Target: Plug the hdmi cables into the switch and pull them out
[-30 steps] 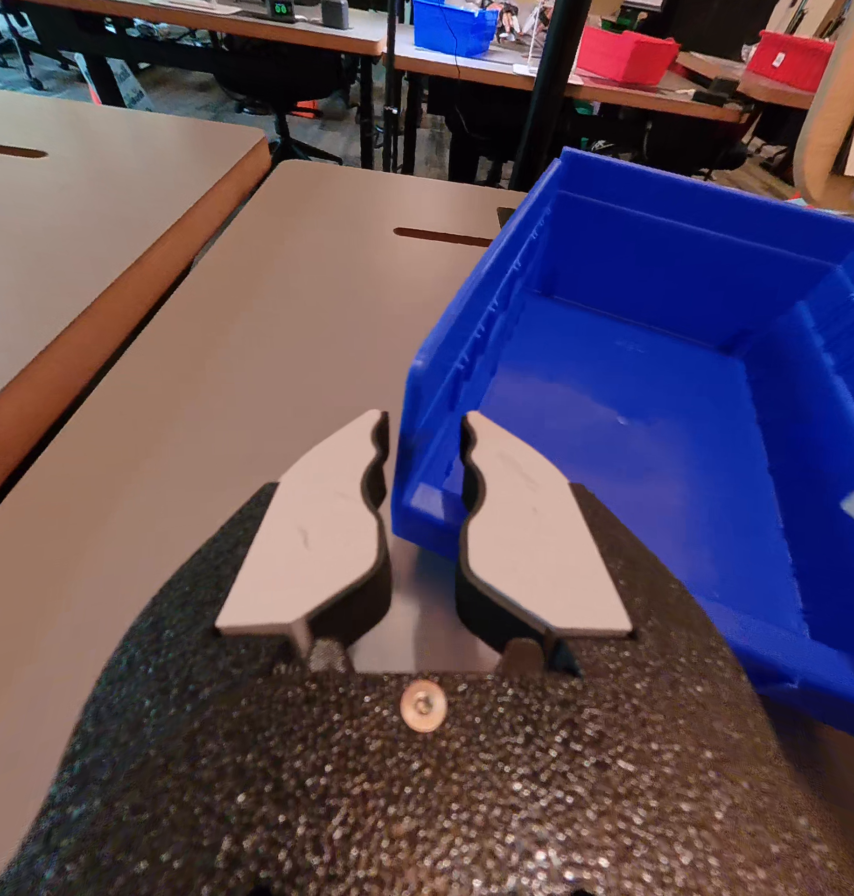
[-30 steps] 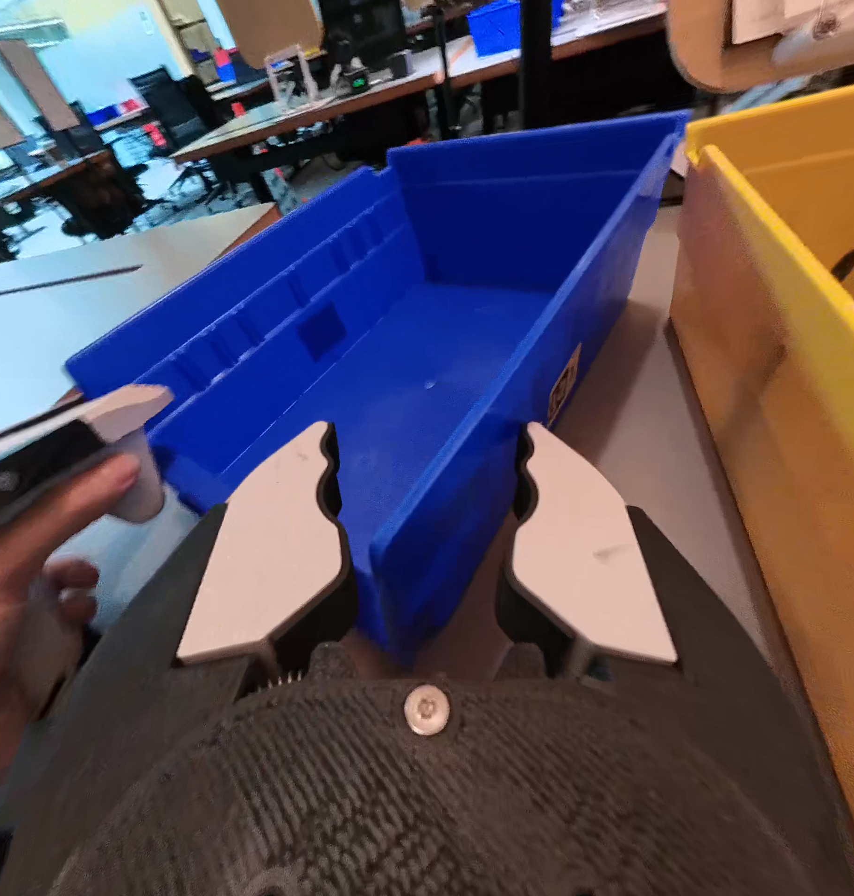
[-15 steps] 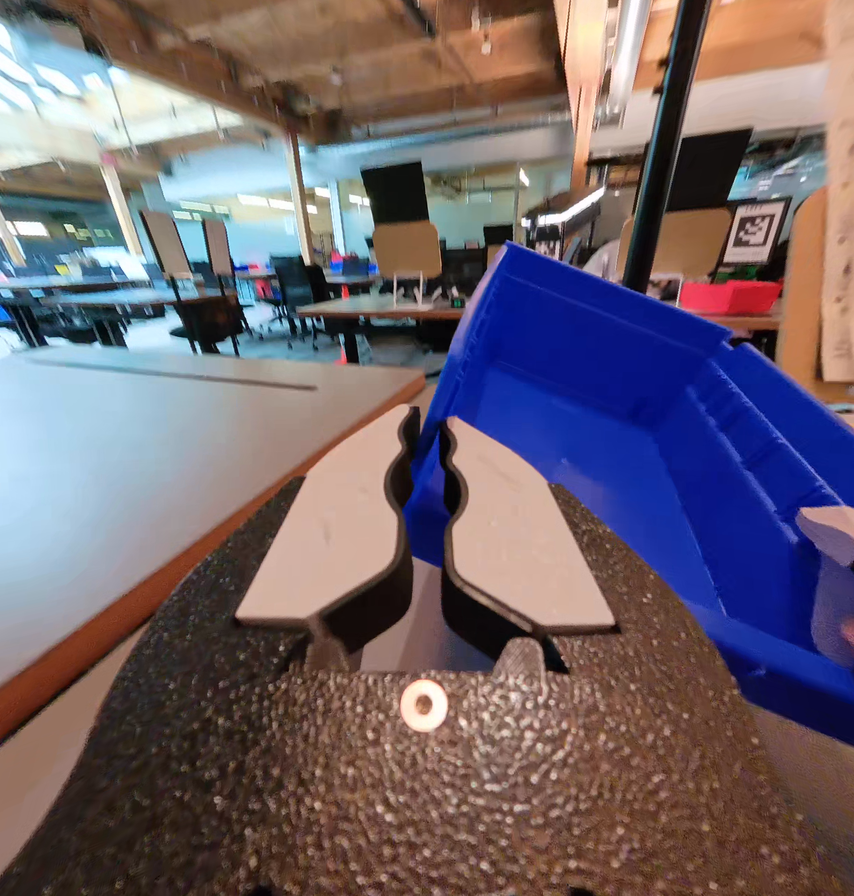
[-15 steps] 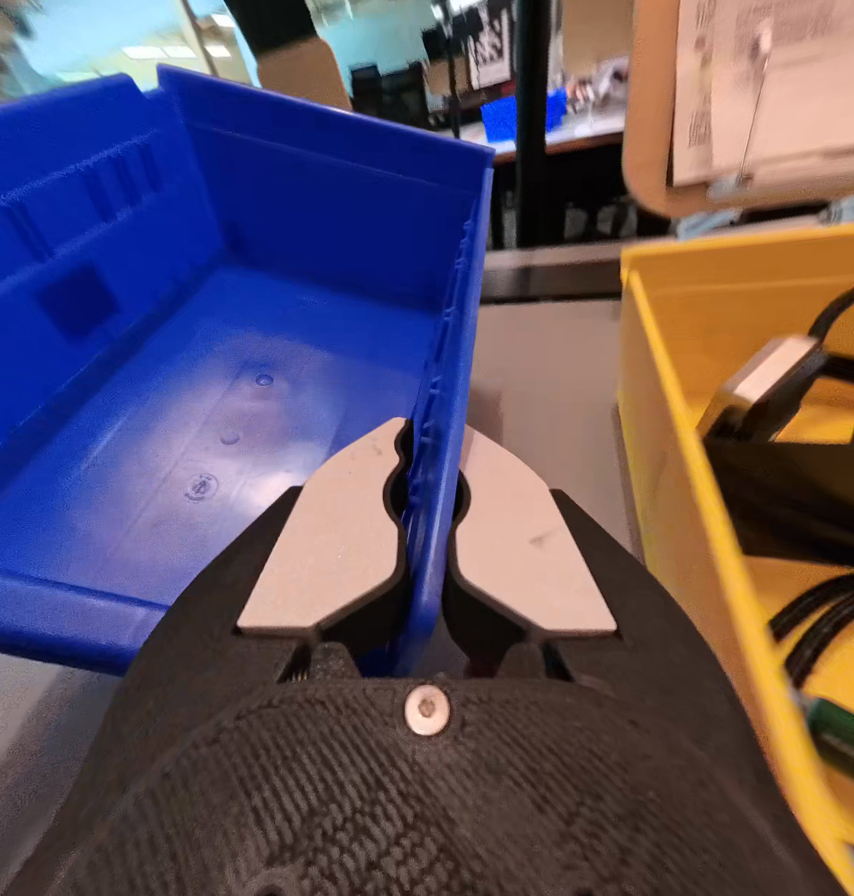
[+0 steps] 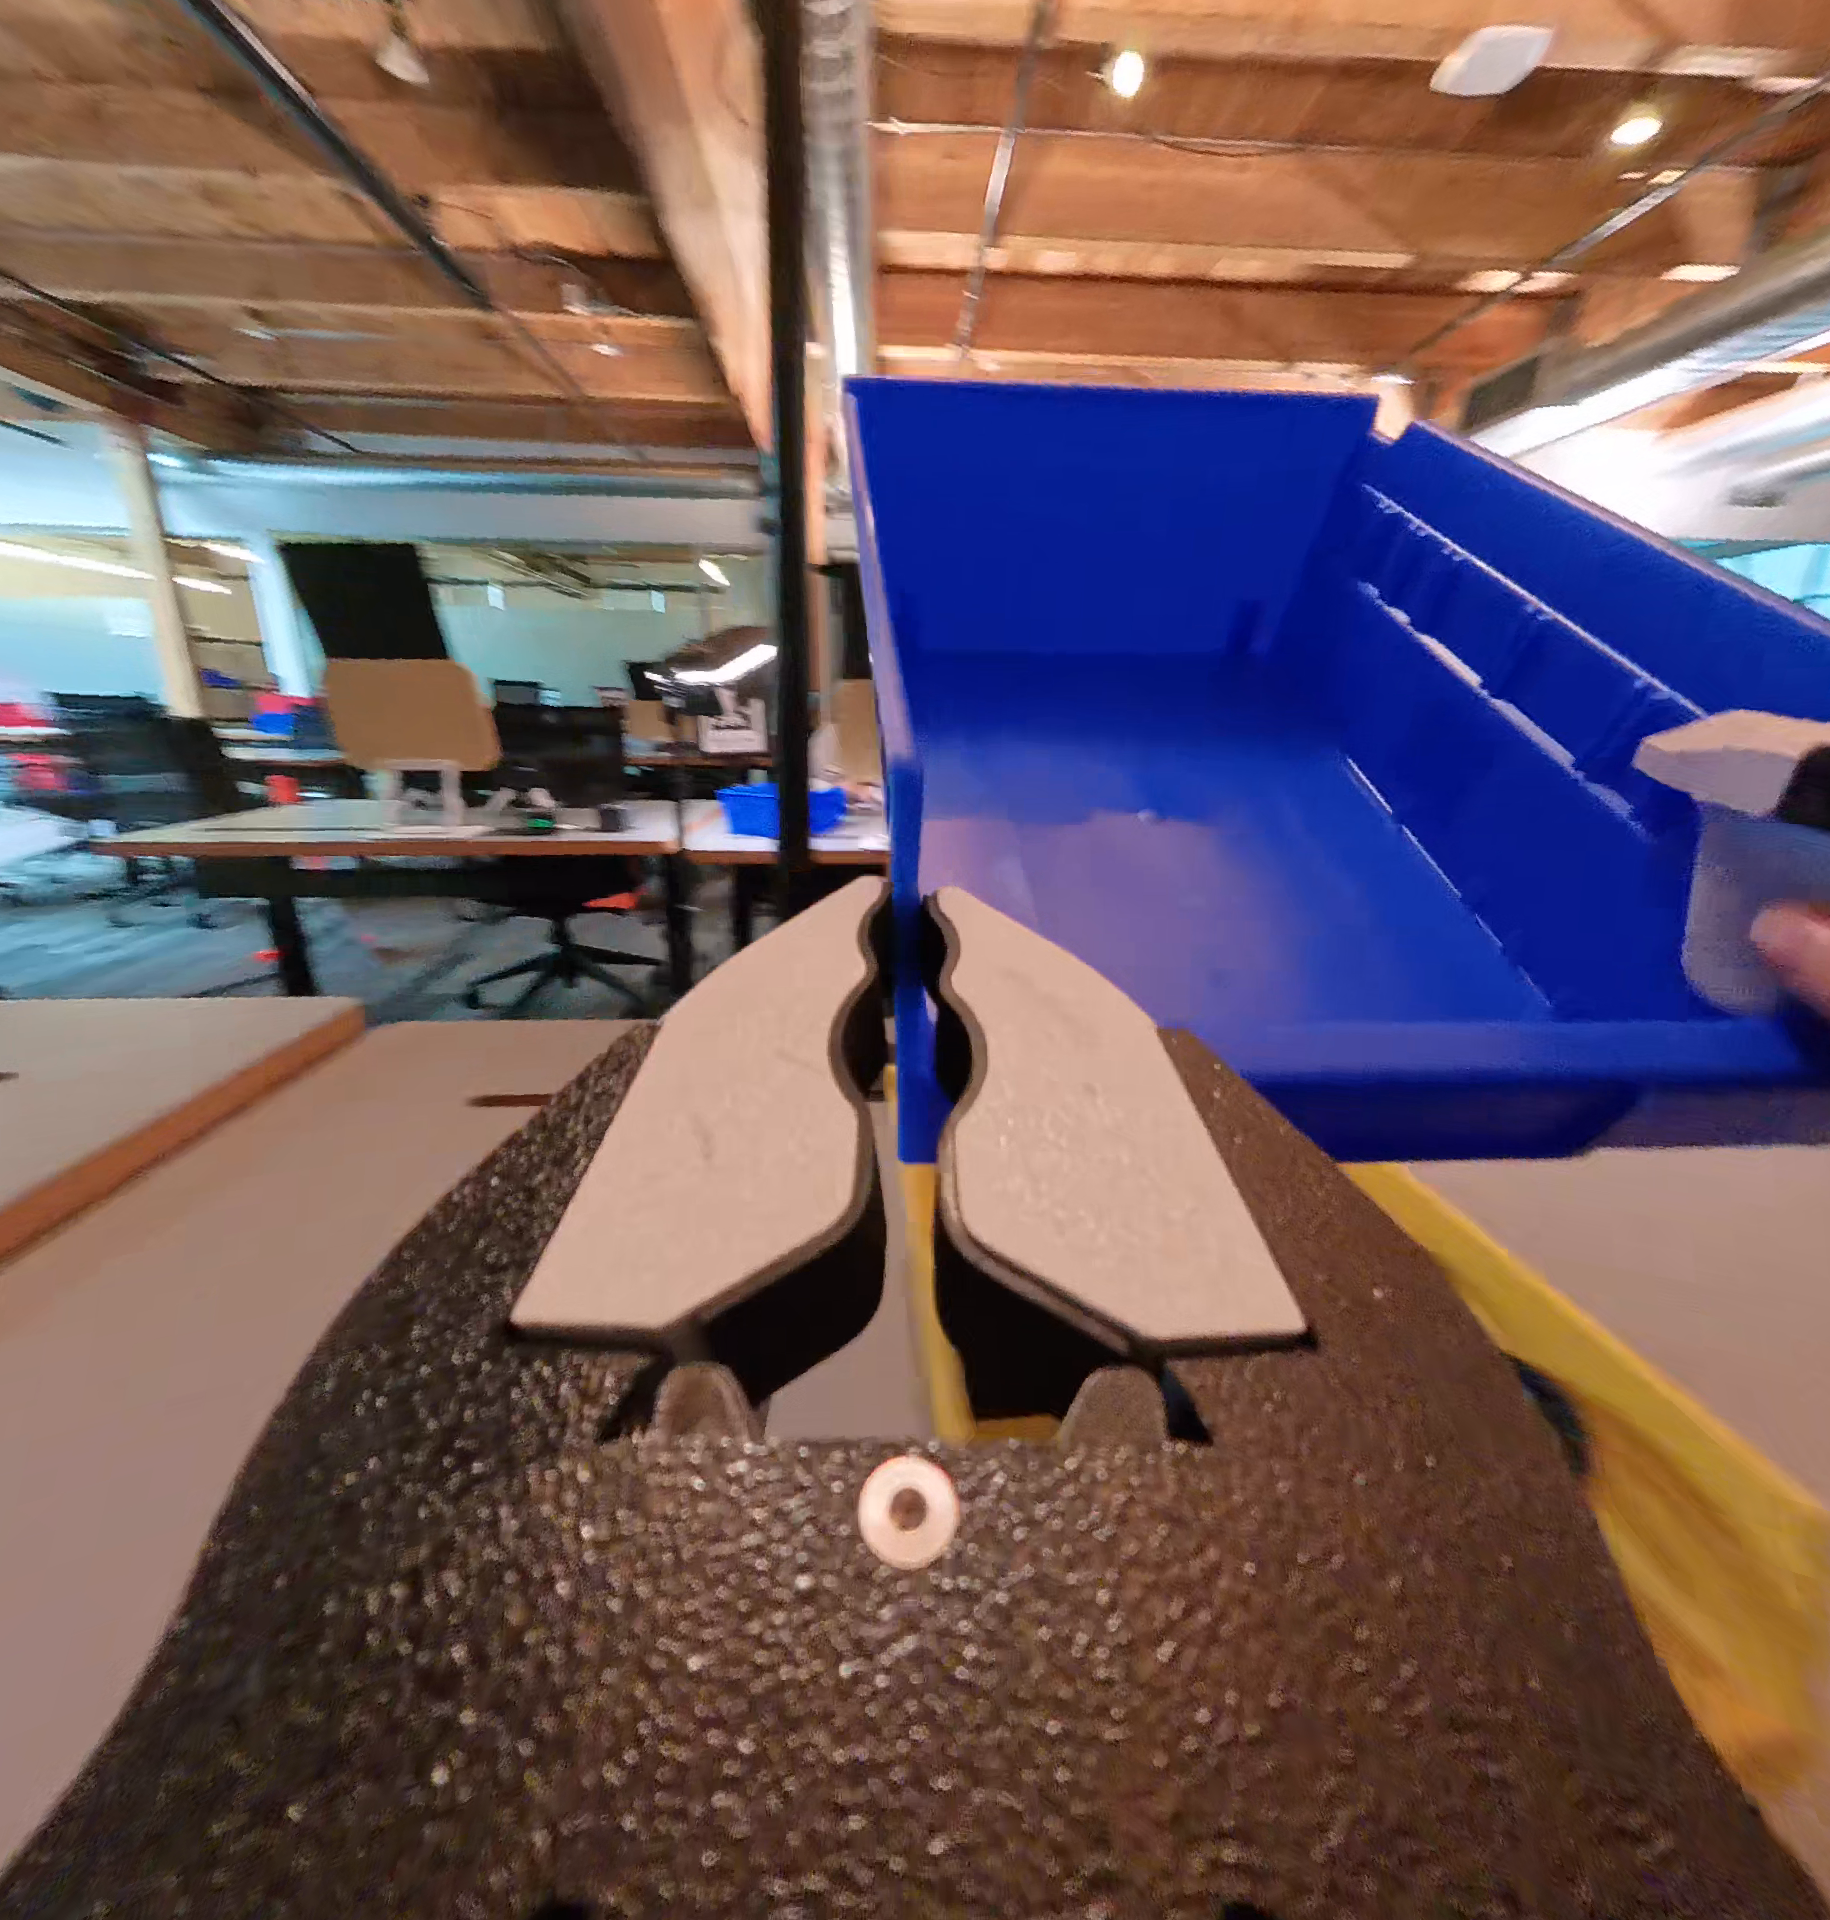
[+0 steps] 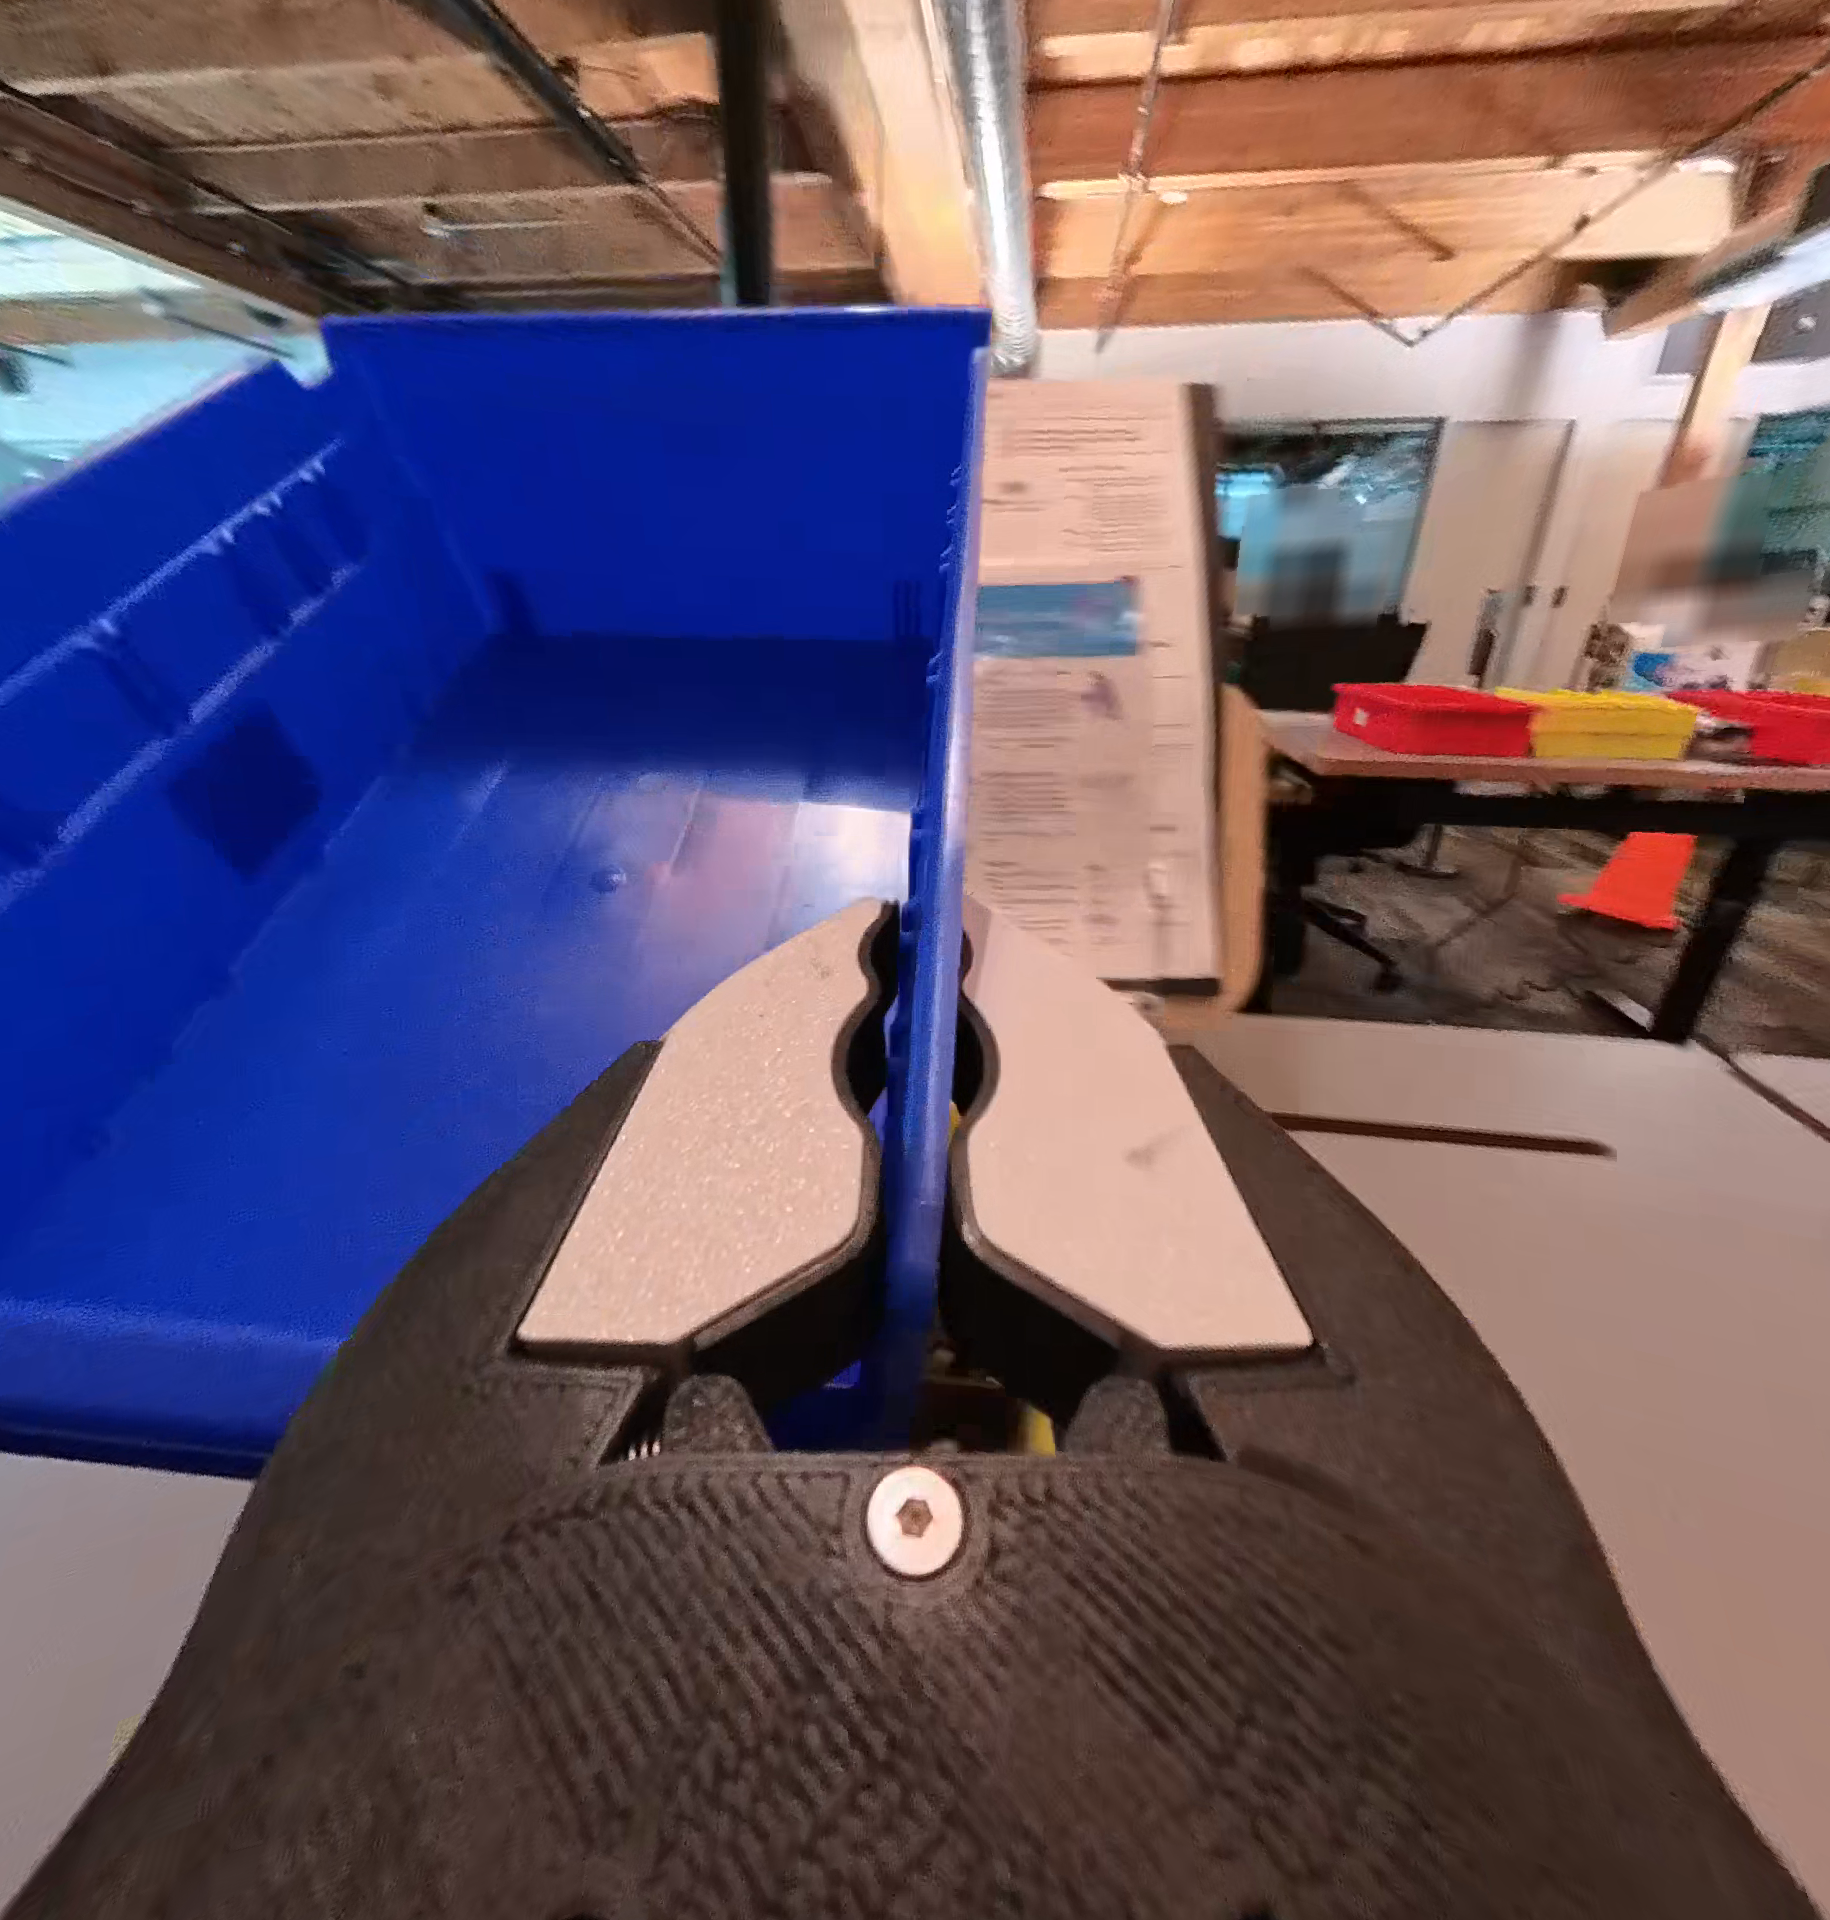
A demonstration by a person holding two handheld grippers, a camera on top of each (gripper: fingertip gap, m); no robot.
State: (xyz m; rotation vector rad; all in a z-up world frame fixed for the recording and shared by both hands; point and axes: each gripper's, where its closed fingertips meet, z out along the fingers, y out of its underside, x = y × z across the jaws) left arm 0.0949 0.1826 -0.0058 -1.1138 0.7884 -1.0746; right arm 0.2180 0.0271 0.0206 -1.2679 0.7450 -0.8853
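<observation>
So both grippers, left gripper [image 5: 906, 914] and right gripper [image 6: 930, 920], have their jaws clenched on the empty blue bin's [image 5: 1254, 831] side walls, lifting it off the desk [image 5: 163, 1299], with no cables or switch visible, plugging not started.

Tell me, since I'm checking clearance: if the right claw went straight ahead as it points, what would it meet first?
The right claw is already shut on the blue bin's side wall; straight ahead it would just slide farther along that wall.
</observation>
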